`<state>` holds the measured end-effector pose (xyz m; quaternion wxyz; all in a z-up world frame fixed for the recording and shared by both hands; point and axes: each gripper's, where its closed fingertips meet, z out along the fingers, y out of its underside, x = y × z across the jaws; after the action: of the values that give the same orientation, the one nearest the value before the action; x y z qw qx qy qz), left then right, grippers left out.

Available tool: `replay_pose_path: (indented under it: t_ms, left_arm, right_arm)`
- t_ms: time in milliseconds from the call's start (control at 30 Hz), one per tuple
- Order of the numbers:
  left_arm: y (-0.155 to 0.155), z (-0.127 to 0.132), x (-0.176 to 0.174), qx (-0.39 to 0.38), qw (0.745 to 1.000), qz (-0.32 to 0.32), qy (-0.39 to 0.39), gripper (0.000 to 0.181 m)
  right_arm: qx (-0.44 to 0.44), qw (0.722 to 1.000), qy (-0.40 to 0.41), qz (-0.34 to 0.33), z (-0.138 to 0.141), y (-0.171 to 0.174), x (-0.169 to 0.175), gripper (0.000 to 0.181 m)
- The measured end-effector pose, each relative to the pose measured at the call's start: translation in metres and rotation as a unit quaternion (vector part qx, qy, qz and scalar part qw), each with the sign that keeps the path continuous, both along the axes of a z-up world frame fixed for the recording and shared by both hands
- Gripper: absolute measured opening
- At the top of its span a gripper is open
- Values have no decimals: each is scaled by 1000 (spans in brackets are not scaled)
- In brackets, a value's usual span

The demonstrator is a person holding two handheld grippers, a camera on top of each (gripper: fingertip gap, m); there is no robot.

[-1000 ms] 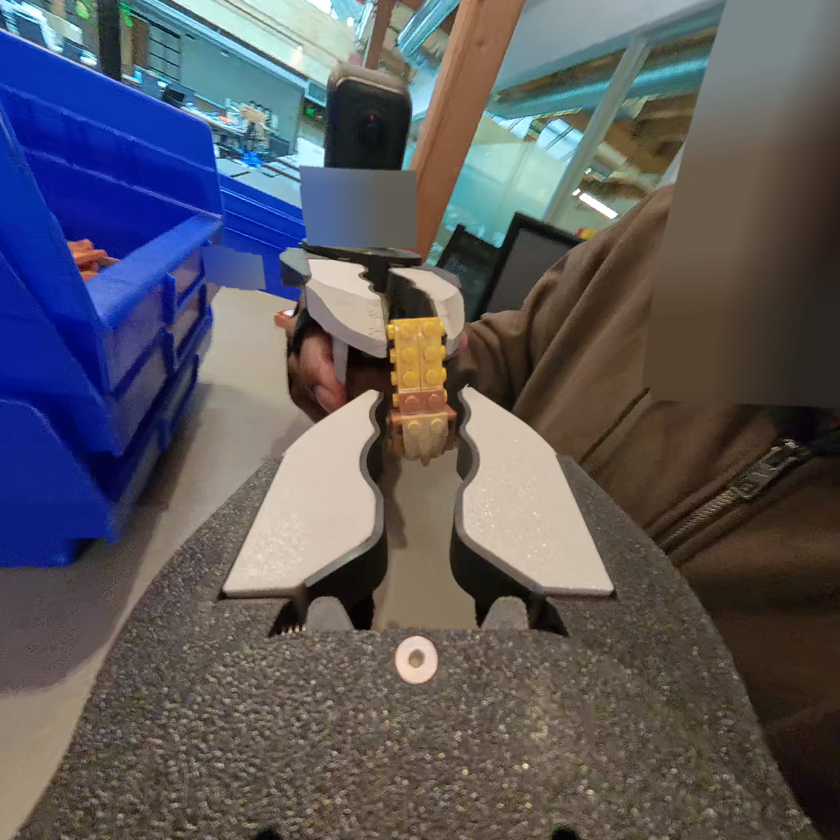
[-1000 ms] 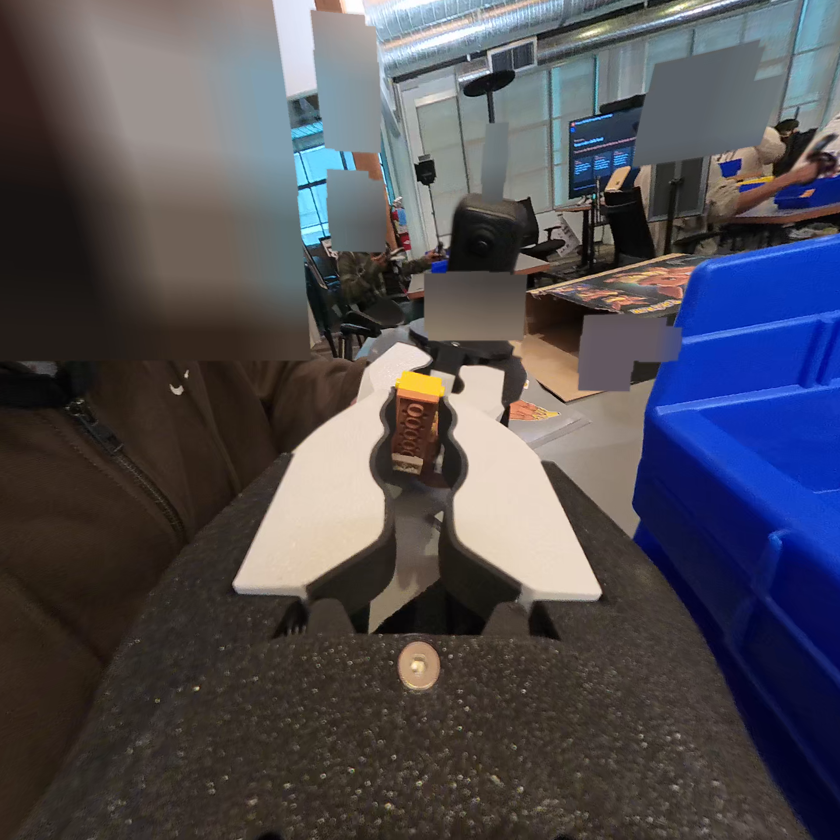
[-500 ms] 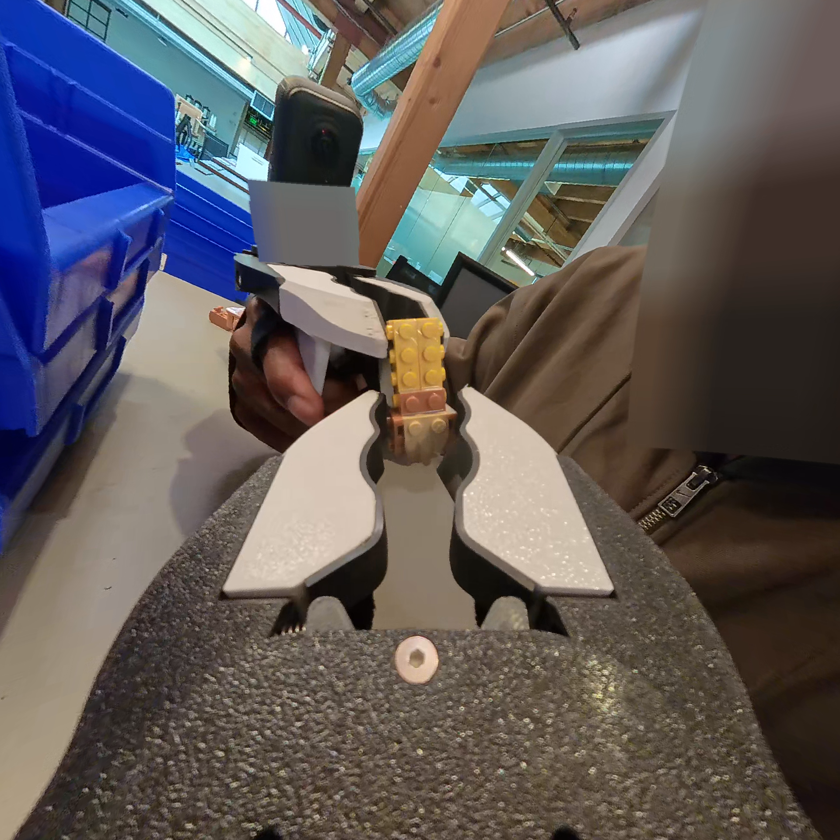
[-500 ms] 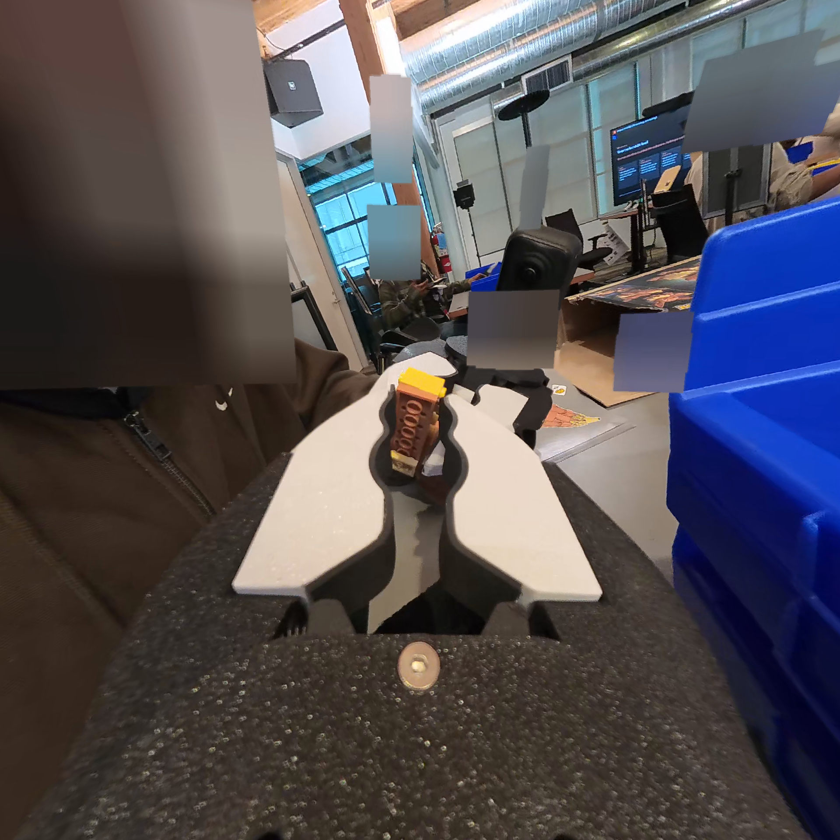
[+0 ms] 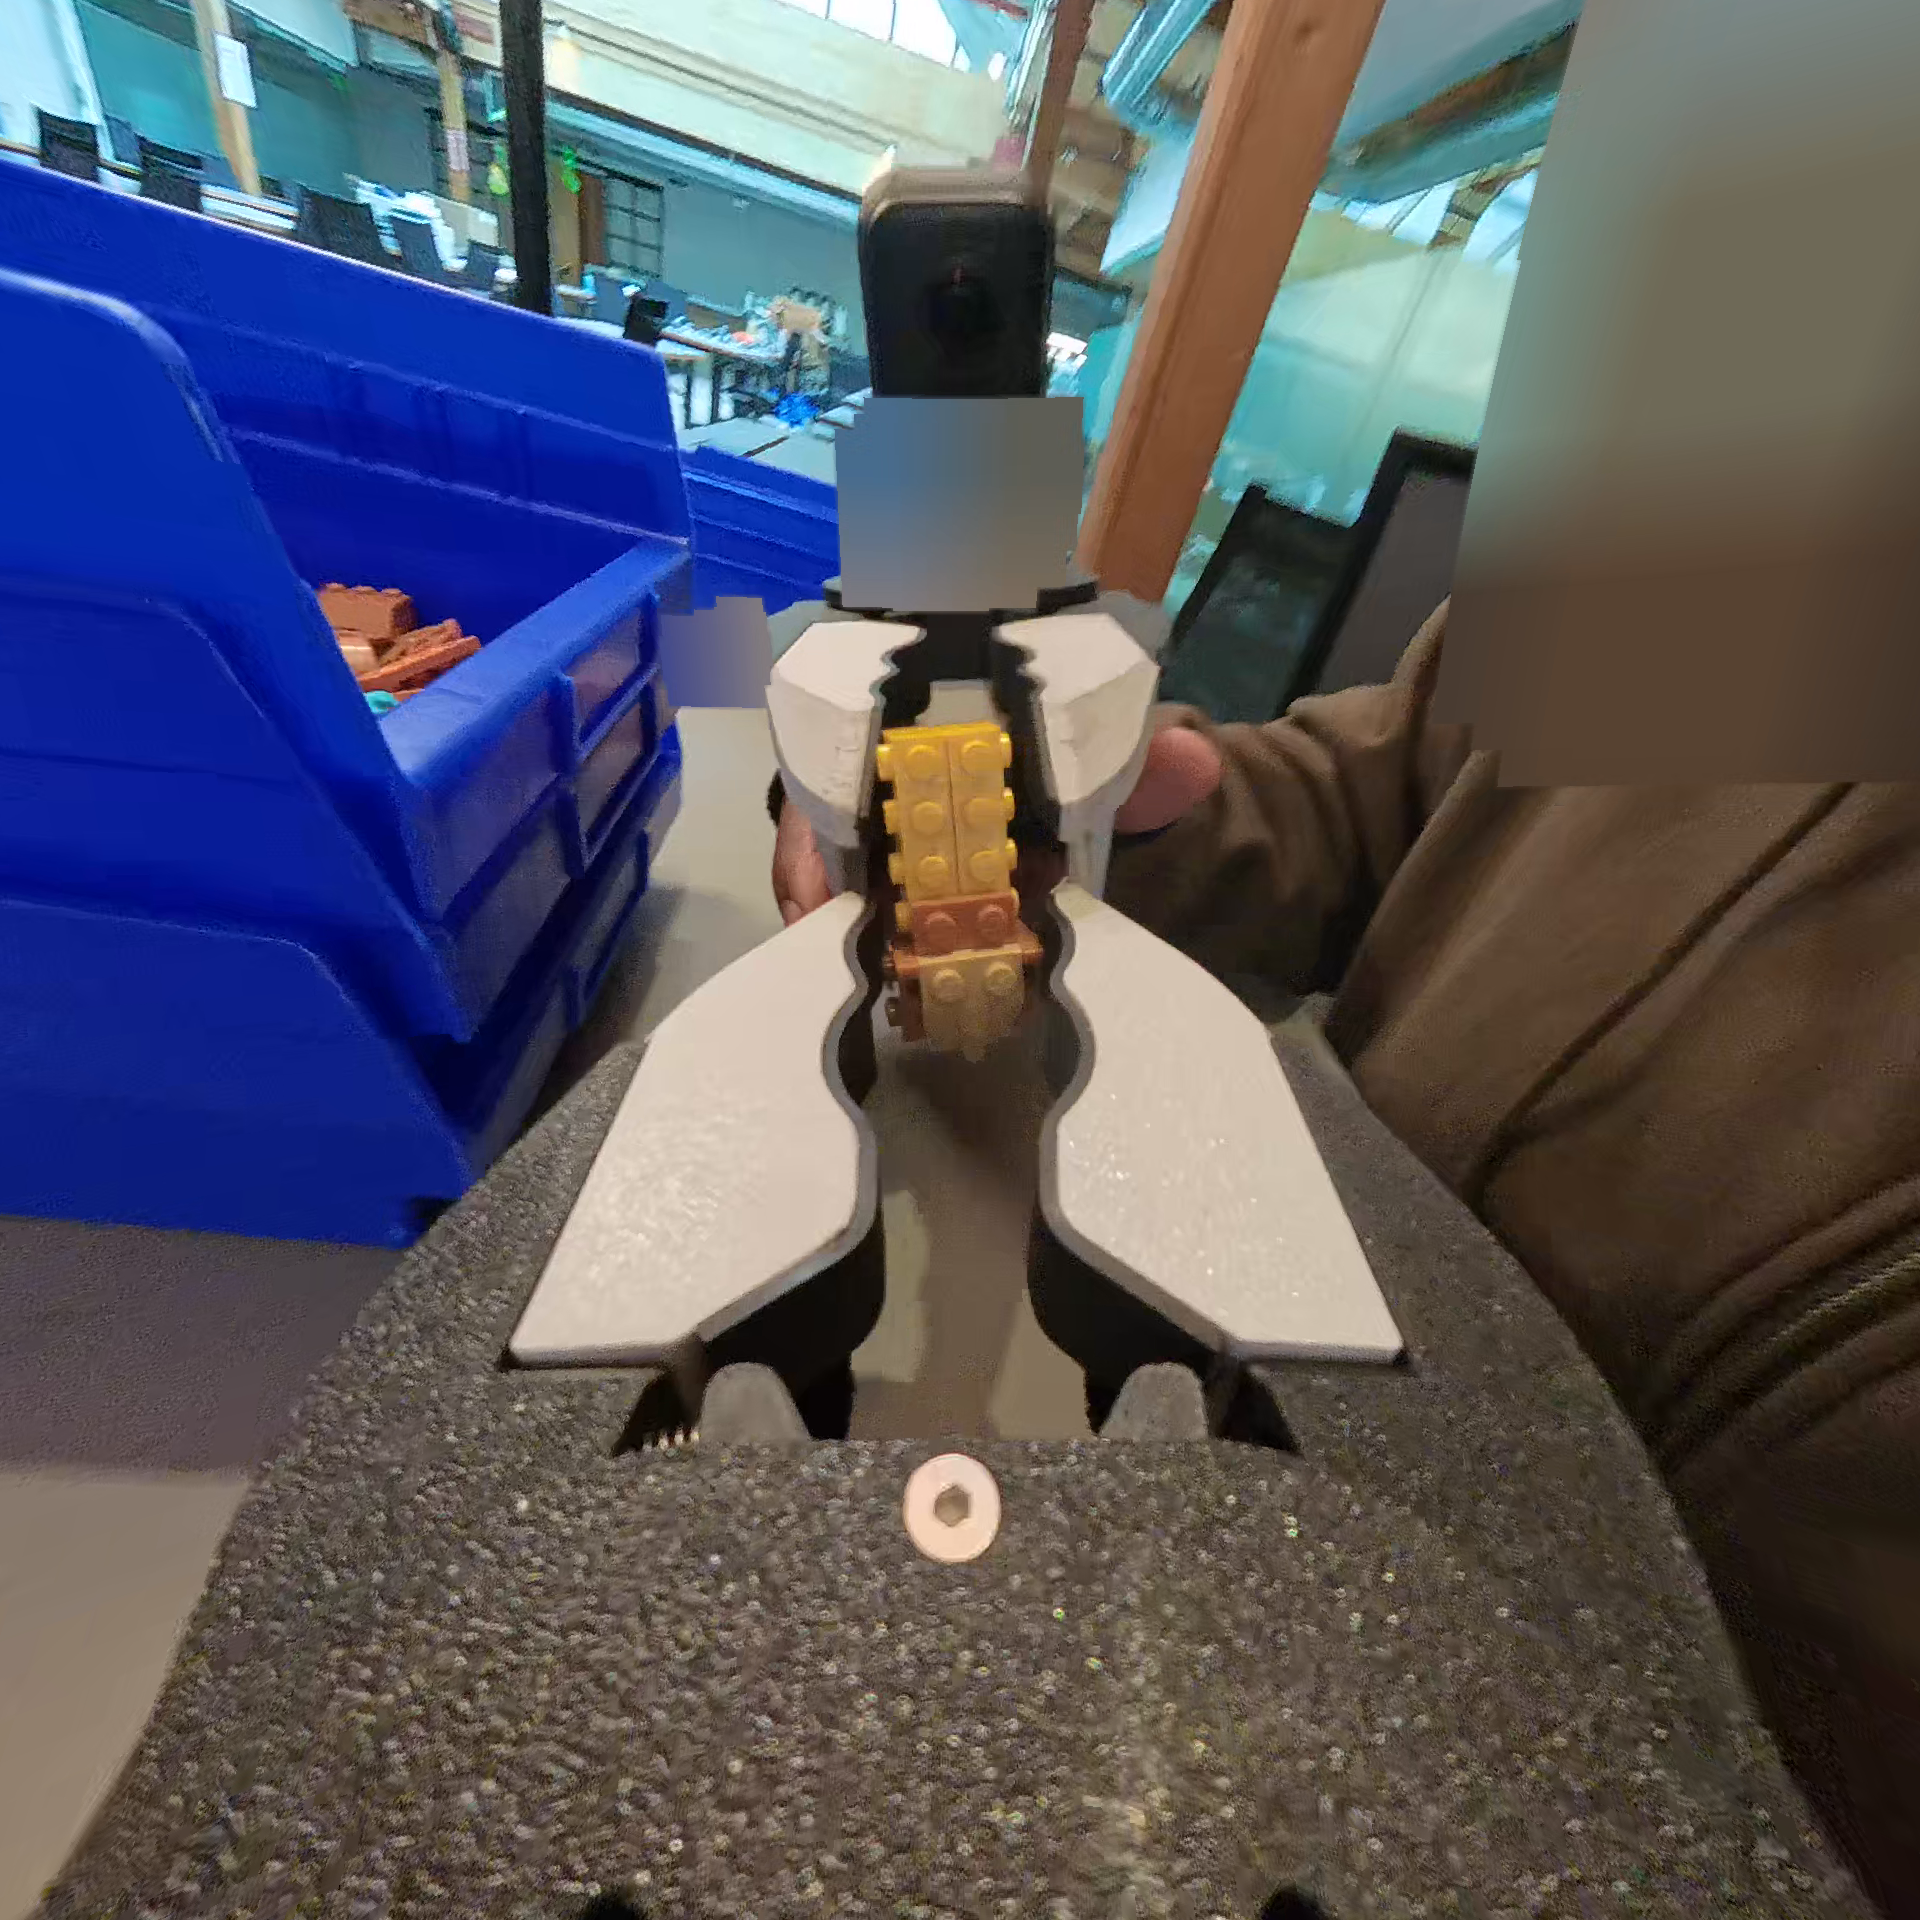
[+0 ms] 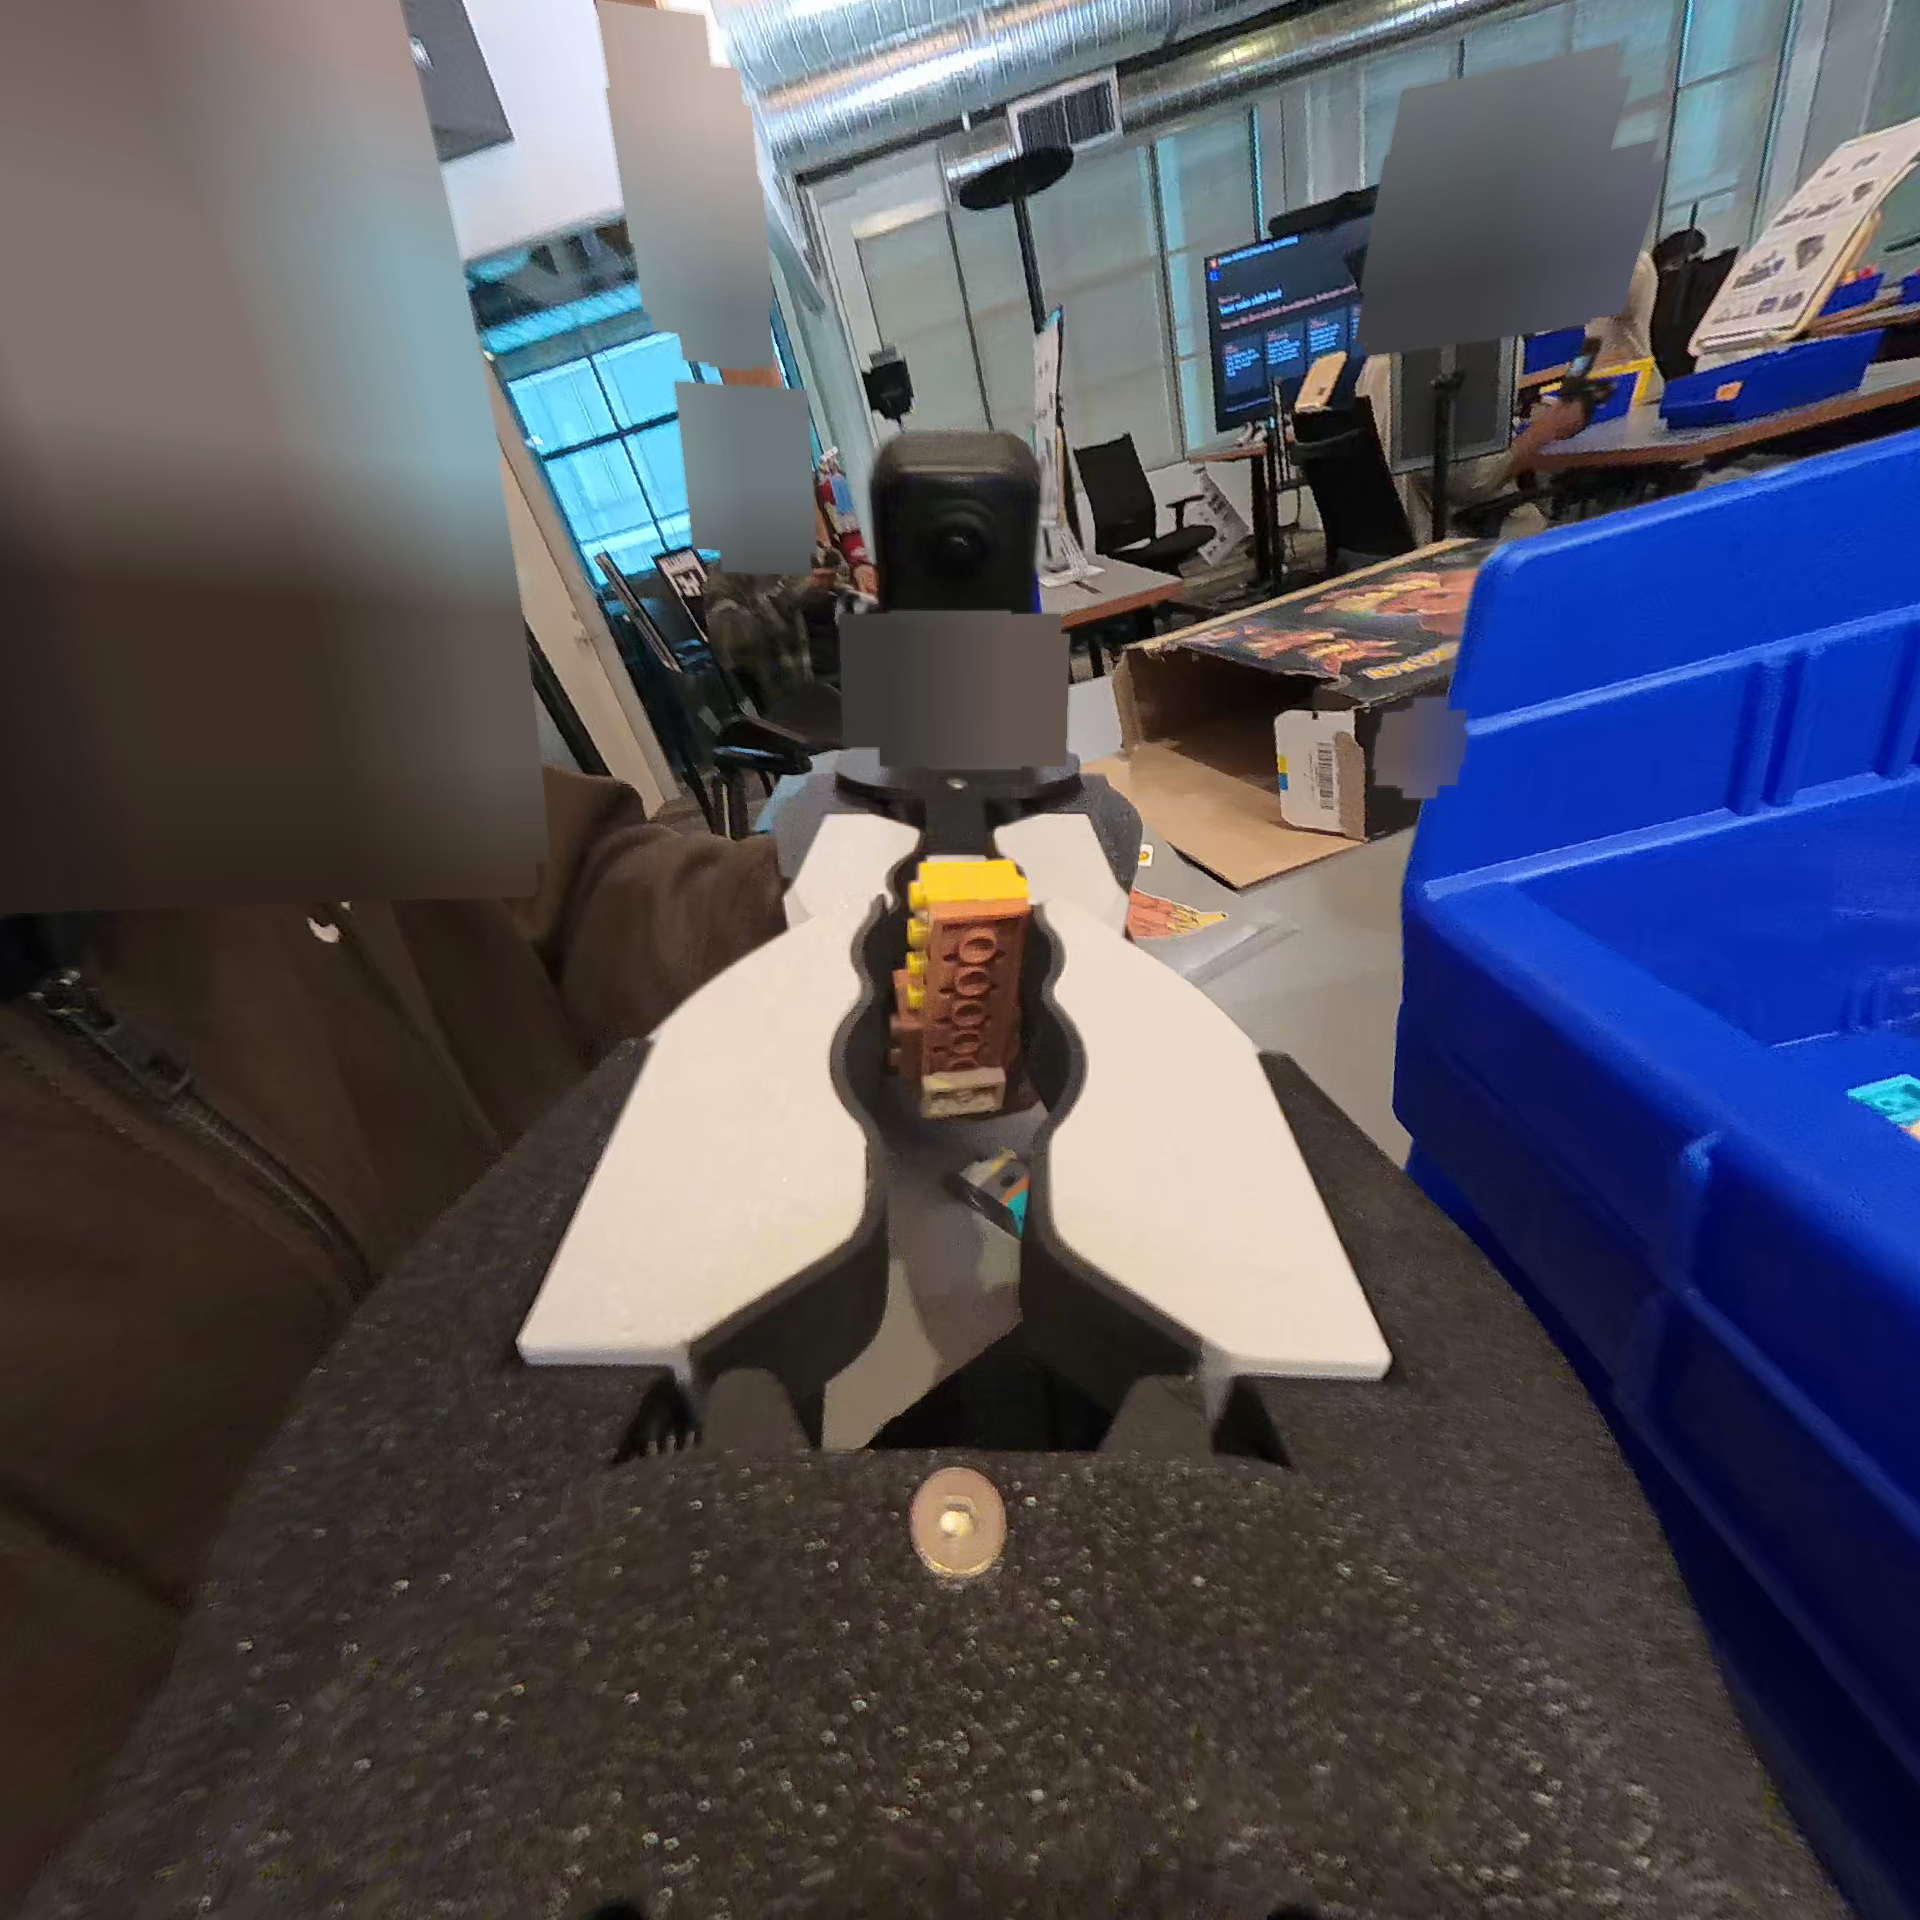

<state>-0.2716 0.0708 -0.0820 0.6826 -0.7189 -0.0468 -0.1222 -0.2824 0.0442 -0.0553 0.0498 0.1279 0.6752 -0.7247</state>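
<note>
I find the small stiff stack of yellow, brown and tan plastic studded bricks (image 5: 954,896) clamped between both hand-held grippers, right hand-held gripper (image 6: 961,1023) and left hand-held gripper (image 5: 956,971) closed on opposite ends. It looks light and liable to separate at the seams; grip the flat sides. Blue plastic bins (image 5: 312,748) stand beside them.

- Stacked blue bins (image 5: 312,852) stand on the grey desk (image 5: 94,1538) to my left; the upper one holds brown bricks (image 5: 390,639).
- A wooden post (image 5: 1195,312) slants up behind.
- Dark monitors (image 5: 1340,582) stand beyond a brown sleeve (image 5: 1558,1039).
- In my right view, a blue bin (image 6: 1662,935) holds a teal piece (image 6: 1886,1101).
- An open cardboard box (image 6: 1247,727) lies on the desk behind it.
- Far off, a lit screen (image 6: 1283,332) and black office chairs (image 6: 1138,509).
- A small dark and teal piece (image 6: 997,1179) lies under my jaws.
</note>
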Motion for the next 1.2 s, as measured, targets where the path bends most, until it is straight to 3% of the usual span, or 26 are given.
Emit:
replay_pose_path:
  t_ms: [200,467,867,1200]
  left_arm:
    - [2,-5,5,-15,999,-3,39,29]
    - [-3,2,30,22,990,-122,-64,28]
    - [-7,10,39,48,975,-173,-130,29]
    - [-6,9,39,53,973,-176,-143,29]
  right_arm:
    - [20,1000,20,0,-5,-2,4,21]
    - [-5,997,25,70,-1,-4,24,20]
    - [-60,992,-8,110,4,-5,31,21]
    - [-81,987,-49,131,4,-4,30,21]
